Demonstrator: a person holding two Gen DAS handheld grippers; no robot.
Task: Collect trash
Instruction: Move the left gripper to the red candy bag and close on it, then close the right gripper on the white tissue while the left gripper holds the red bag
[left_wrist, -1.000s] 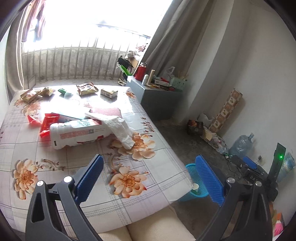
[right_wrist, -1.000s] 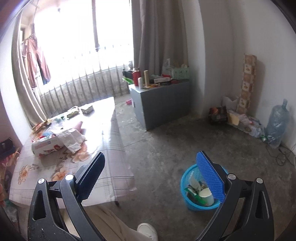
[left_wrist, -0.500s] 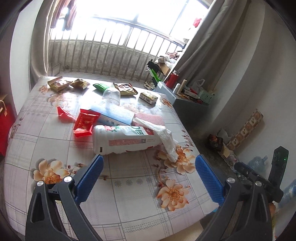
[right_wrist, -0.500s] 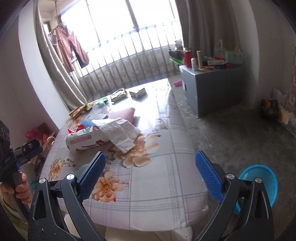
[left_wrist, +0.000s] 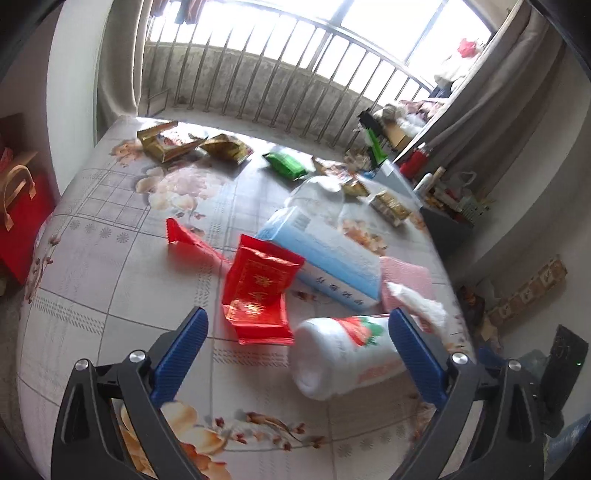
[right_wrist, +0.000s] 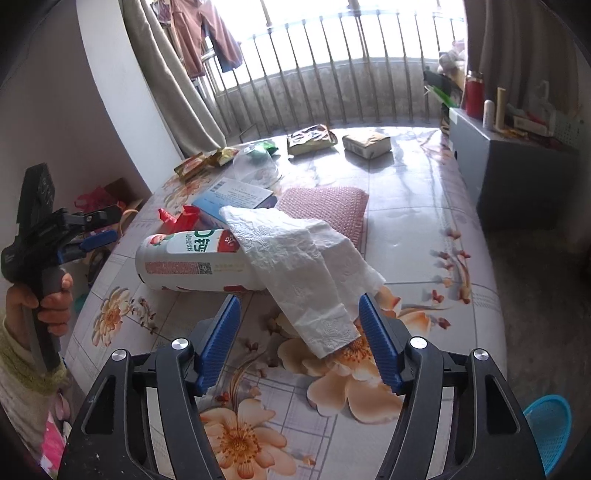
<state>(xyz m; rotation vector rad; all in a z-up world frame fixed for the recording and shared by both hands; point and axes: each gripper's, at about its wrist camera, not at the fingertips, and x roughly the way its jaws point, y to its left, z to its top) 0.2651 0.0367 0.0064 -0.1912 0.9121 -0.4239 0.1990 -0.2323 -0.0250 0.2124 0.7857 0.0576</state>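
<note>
Both tongs have swung from the floor over the bed; the right tongs (right_wrist: 299, 339) have been closing around the tissue (right_wrist: 295, 266).

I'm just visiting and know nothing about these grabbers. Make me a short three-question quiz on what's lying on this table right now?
1. True or false: the white tissue is draped over one end of the lying white bottle.
2. What lies nearest in front of the left gripper? A) red packet B) green packet C) blue basket
3. Fill in: the right gripper has just been closing, and the lower end of the ____ lies between its blue fingers, not yet pinched.

Key: 1 true; 2 A; 3 tissue.
</note>
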